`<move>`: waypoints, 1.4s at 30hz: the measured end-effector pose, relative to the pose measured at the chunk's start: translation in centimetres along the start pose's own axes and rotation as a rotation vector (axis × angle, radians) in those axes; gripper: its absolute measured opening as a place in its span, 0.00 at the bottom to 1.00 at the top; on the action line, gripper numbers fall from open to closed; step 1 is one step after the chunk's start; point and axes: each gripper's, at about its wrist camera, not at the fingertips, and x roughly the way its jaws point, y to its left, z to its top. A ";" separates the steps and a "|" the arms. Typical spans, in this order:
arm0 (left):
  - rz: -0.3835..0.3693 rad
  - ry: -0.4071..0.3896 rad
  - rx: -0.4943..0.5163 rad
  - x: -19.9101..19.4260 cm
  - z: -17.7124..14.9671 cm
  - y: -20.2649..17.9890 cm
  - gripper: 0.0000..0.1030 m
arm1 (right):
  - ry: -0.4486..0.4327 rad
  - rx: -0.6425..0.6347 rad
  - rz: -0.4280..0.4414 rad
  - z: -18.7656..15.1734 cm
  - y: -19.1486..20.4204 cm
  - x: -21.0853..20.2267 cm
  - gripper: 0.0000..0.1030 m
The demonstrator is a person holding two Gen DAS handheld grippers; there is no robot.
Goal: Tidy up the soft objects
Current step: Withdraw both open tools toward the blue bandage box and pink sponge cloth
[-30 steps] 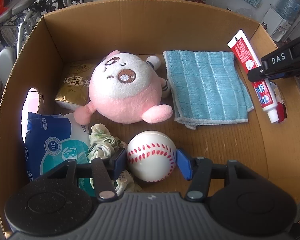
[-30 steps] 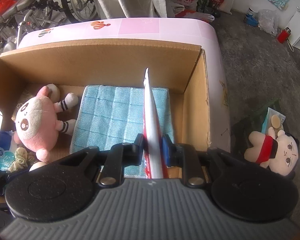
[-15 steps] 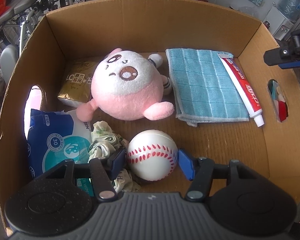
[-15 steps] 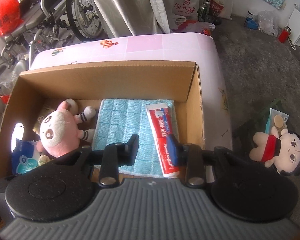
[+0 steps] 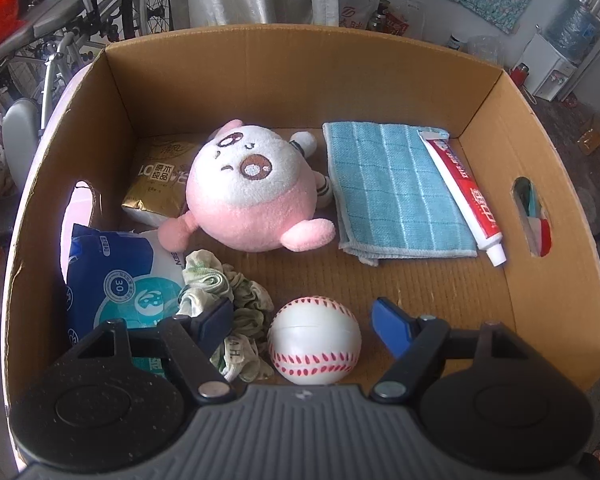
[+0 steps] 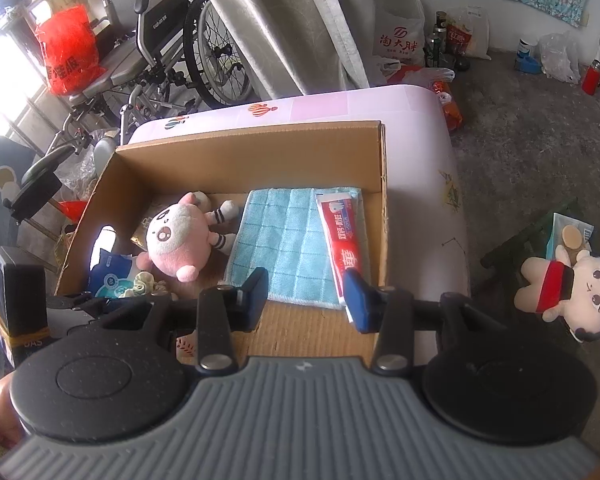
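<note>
In the cardboard box (image 5: 284,76) a white baseball with red stitching (image 5: 314,340) rests on the floor near the front wall. My left gripper (image 5: 304,316) straddles it, jaws opening, both blue pads clear of the ball. A pink and white plush (image 5: 252,196) lies mid-box beside a folded blue towel (image 5: 396,188). A red toothpaste tube (image 5: 464,192) lies along the towel's right edge. My right gripper (image 6: 305,286) hangs above the box's near right corner, jaws opening, with nothing between them; the toothpaste tube (image 6: 342,236) lies below it.
A blue wipes pack (image 5: 116,280), a gold packet (image 5: 160,180) and a crumpled green-white cloth (image 5: 220,292) fill the box's left side. The box stands on a pink table (image 6: 340,104). A red-scarfed doll (image 6: 568,292) lies on the floor at the right. A wheelchair (image 6: 172,40) stands behind.
The right gripper let go of the toothpaste, which now lies flat on the towel, and rose back away from the box. The left jaws spread off the baseball.
</note>
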 end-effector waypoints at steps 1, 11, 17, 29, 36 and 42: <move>0.001 -0.012 -0.005 -0.4 0.0 0.1 0.76 | -0.004 0.005 0.011 -0.5 -0.2 -0.6 0.39; -0.024 -0.173 -0.034 -9.2 -2.7 0.8 0.84 | -0.128 0.043 0.147 -5.9 -1.0 -8.7 0.62; -0.018 -0.258 -0.008 -15.4 -7.5 0.5 0.95 | -0.210 0.037 0.183 -11.3 -0.8 -13.8 0.87; -0.018 -0.288 0.047 -17.3 -18.2 -2.5 1.00 | -0.193 0.058 0.220 -24.0 0.3 -14.9 0.99; 0.026 -0.287 0.092 -13.3 -19.5 -5.6 1.00 | -0.089 -0.059 0.172 -30.2 3.2 -10.2 0.99; -0.017 -0.234 0.047 -9.8 -17.2 -6.3 1.00 | -0.043 -0.116 0.167 -31.3 4.5 -8.2 0.99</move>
